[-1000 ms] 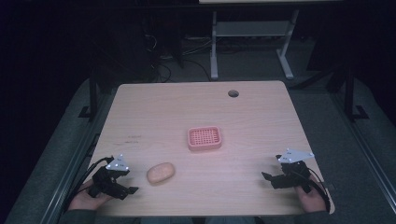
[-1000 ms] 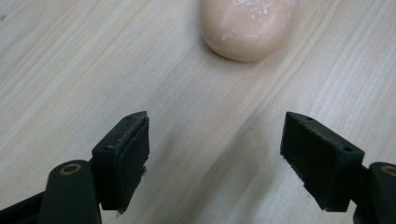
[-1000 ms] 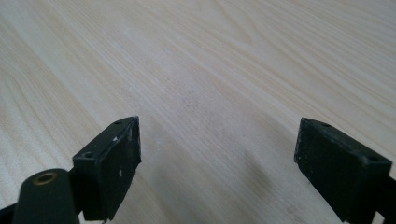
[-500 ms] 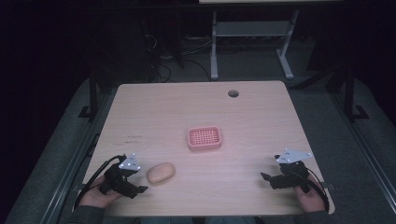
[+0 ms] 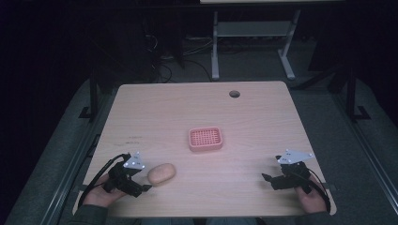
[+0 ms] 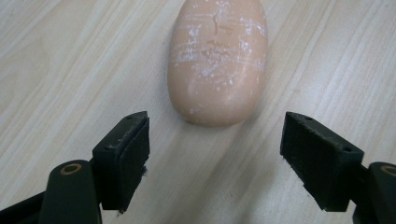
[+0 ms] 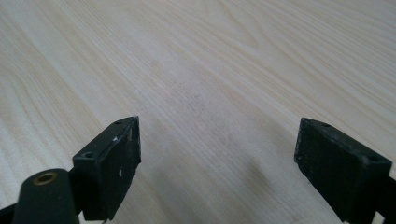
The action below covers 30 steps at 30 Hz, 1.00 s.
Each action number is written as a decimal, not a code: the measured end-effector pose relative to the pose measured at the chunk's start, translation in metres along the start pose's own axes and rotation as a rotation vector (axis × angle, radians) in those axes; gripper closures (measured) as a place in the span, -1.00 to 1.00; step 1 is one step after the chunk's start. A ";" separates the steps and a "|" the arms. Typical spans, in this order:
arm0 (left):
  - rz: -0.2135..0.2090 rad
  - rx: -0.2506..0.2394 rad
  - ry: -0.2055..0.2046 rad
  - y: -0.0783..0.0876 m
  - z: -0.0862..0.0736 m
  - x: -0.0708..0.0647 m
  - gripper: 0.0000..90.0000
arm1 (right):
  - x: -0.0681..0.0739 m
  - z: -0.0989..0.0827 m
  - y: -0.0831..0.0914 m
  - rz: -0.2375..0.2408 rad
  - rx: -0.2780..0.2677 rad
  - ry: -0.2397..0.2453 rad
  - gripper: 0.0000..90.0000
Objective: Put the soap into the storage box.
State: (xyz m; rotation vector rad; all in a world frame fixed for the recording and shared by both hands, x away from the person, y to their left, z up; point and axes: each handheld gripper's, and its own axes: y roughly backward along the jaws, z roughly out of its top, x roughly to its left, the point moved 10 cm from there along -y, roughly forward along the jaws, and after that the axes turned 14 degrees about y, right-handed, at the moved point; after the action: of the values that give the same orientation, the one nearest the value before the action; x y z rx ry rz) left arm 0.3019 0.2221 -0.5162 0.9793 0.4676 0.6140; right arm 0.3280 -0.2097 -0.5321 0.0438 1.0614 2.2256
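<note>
Sitting mid-table, pink soap dish (image 5: 205, 138) w/ nothing inside

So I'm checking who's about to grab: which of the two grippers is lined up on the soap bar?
The left gripper: the peach soap bar lies just ahead between its open jaws. The right gripper faces bare table.

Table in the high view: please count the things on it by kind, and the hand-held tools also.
Soap bar: 1
Pink soap dish: 1
Hand-held tools, both open: 2 (left tool, right tool)
Total: 4
</note>
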 end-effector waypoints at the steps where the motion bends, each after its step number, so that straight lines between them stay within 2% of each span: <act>1: 0.000 -0.001 -0.006 0.000 0.001 0.000 -0.47 | 0.000 0.000 0.000 0.001 -0.001 0.000 -0.69; 7: -0.005 -0.013 -0.010 0.000 0.007 -0.001 -0.48 | 0.000 0.000 0.000 0.002 -0.002 0.005 -0.69; 8: -0.010 -0.014 -0.001 0.000 0.007 -0.002 -0.48 | 0.000 0.000 0.000 0.002 -0.002 0.005 -0.69; 17: -0.001 -0.007 -0.017 -0.001 0.010 -0.001 -0.48 | 0.000 0.001 -0.001 0.004 -0.001 0.004 -0.69; 23: -0.007 -0.013 -0.005 -0.001 0.011 -0.001 -0.48 | 0.000 0.001 -0.001 0.004 0.000 0.004 -0.69; 26: -0.005 -0.009 -0.022 -0.002 0.012 0.000 -0.48 | 0.001 0.001 -0.002 0.006 0.001 0.002 -0.69; 30: -0.009 -0.006 -0.022 -0.002 0.013 -0.001 -0.48 | 0.001 0.001 -0.002 0.007 0.001 0.001 -0.69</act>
State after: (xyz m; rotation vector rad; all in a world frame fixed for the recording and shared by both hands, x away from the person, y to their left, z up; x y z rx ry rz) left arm 0.3099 0.2123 -0.5116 0.9771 0.4500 0.5950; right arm 0.3286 -0.2075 -0.5326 0.0469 1.0650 2.2313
